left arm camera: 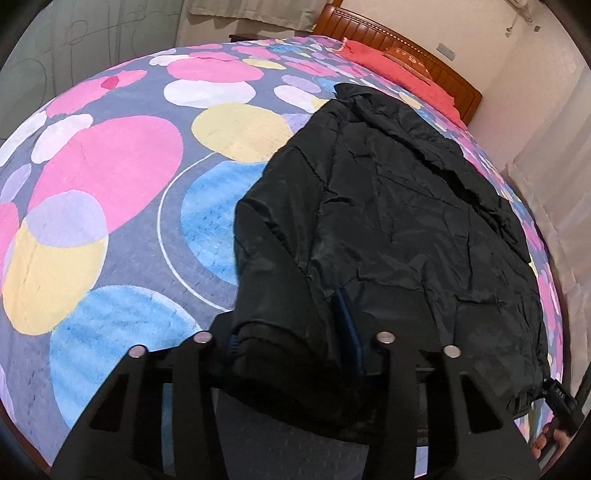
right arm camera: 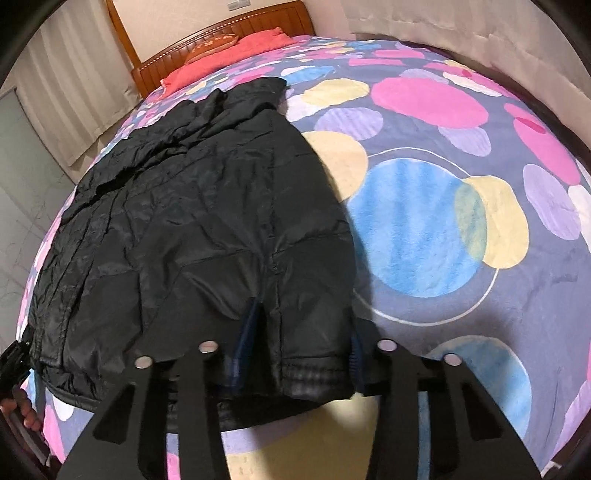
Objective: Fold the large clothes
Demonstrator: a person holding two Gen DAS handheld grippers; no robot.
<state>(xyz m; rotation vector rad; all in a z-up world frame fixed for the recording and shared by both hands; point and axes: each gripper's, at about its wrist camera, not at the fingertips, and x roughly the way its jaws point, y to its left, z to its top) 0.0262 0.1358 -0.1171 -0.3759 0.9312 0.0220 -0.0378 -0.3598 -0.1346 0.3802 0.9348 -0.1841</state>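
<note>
A large black puffer jacket [left arm camera: 399,206] lies on the bed, collar toward the headboard, hem toward me. It also shows in the right wrist view [right arm camera: 192,206]. My left gripper [left arm camera: 295,343] has its jaws on either side of the hem's left corner, where a blue lining [left arm camera: 345,325] shows. My right gripper [right arm camera: 295,350] has its jaws on either side of the hem's right corner, blue lining [right arm camera: 251,332] showing. Both hems are raised slightly off the blanket. The fingertips are hidden under the fabric.
The bed carries a blanket [left arm camera: 110,166] with pink, blue and yellow circles. A red pillow [left arm camera: 391,62] lies against the wooden headboard [left arm camera: 369,26]. Curtains [right arm camera: 74,92] hang beside the bed. The other gripper and a hand [left arm camera: 557,432] show at the frame edge.
</note>
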